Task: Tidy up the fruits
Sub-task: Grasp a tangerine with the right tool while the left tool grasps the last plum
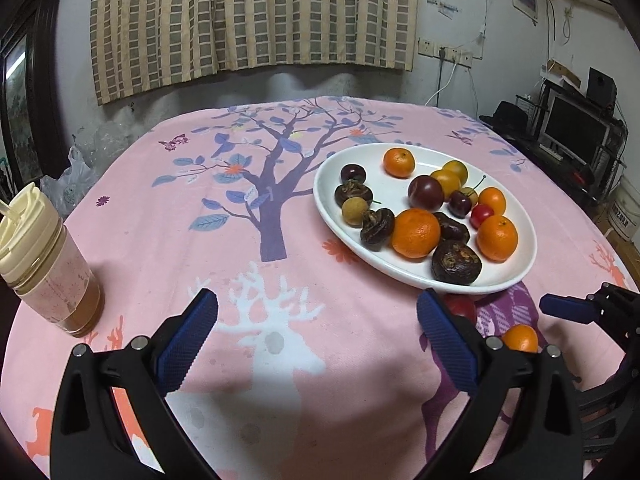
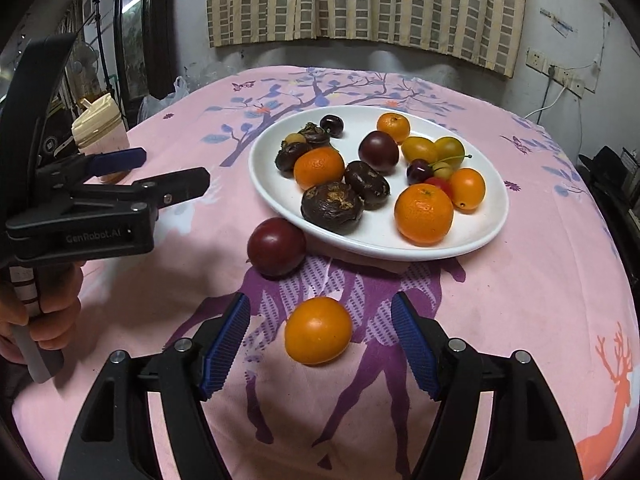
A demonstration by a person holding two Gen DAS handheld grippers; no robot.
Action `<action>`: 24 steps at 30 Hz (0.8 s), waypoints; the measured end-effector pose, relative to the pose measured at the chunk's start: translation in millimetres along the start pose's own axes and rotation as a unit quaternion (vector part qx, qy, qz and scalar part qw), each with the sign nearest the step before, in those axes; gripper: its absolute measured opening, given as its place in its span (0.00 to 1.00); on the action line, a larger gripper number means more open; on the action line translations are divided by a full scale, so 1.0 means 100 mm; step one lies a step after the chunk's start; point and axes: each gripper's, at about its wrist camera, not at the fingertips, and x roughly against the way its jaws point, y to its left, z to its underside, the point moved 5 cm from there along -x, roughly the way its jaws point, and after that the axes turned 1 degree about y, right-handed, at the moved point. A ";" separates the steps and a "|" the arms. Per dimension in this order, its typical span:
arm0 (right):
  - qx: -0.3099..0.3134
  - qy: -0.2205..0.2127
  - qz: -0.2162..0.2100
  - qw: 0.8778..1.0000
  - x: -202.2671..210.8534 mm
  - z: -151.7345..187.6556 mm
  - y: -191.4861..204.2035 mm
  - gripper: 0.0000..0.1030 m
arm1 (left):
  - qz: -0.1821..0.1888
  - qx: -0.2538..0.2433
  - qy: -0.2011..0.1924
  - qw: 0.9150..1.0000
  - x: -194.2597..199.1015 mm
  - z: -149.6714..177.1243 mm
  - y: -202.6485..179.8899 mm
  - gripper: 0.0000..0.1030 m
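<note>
The left tool [image 1: 318, 344] was held wide open above the table [image 1: 248, 216], empty. The right tool [image 2: 320, 344] was open around a loose orange [image 2: 318, 330], not gripped.

Glossy white plate [image 2: 486, 236], matt printed cloth tablecloth [image 2: 540, 280], ribbed blue pads [image 2: 224, 346], smooth orange fruit [image 2: 318, 330]

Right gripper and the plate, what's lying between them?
Right wrist view: an orange by the right gripper, then a plum touching the plate.
</note>
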 end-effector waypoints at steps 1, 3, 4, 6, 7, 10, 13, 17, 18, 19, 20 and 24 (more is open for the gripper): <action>0.001 0.003 0.000 1.000 -0.01 0.01 0.01 0.71 | -0.003 -0.003 0.002 1.000 -0.01 0.01 0.00 0.95; 0.002 0.009 -0.004 1.000 -0.03 0.02 0.02 0.71 | -0.003 -0.005 0.004 1.000 -0.02 0.01 -0.01 0.95; 0.004 0.013 -0.006 1.000 -0.04 0.04 0.04 0.70 | -0.003 -0.005 0.004 1.000 -0.02 0.01 -0.01 0.95; 0.013 0.019 -0.006 1.000 -0.05 0.05 0.07 0.66 | -0.003 -0.005 0.004 1.000 -0.02 0.01 -0.01 0.95; 0.018 0.023 -0.006 1.000 -0.07 0.07 0.09 0.63 | -0.004 -0.005 0.005 1.000 -0.02 0.01 -0.02 0.95; 0.026 0.038 -0.006 0.999 -0.12 0.11 0.13 0.54 | -0.003 -0.004 0.010 1.000 -0.05 0.03 -0.02 0.95; 0.029 0.042 0.016 0.999 -0.15 0.13 0.10 0.38 | -0.004 -0.004 0.011 1.000 -0.06 0.03 -0.02 0.95; -0.027 0.036 -0.023 0.999 -0.10 0.09 -0.03 0.36 | 0.006 -0.002 0.017 1.000 -0.08 0.05 -0.04 0.95; -0.038 0.027 -0.024 0.999 -0.06 0.07 -0.07 0.36 | 0.012 -0.002 0.018 1.000 -0.08 0.06 -0.05 0.95; -0.046 0.019 -0.023 0.998 -0.03 0.06 -0.10 0.36 | 0.019 -0.004 0.020 1.000 -0.08 0.07 -0.08 0.95; -0.056 0.011 -0.021 0.998 0.01 0.04 -0.14 0.36 | 0.030 -0.010 0.022 0.999 -0.08 0.09 -0.13 0.95; -0.103 -0.016 -0.029 0.994 0.14 -0.01 -0.32 0.36 | 0.095 -0.027 0.041 0.994 -0.09 0.18 -0.37 0.95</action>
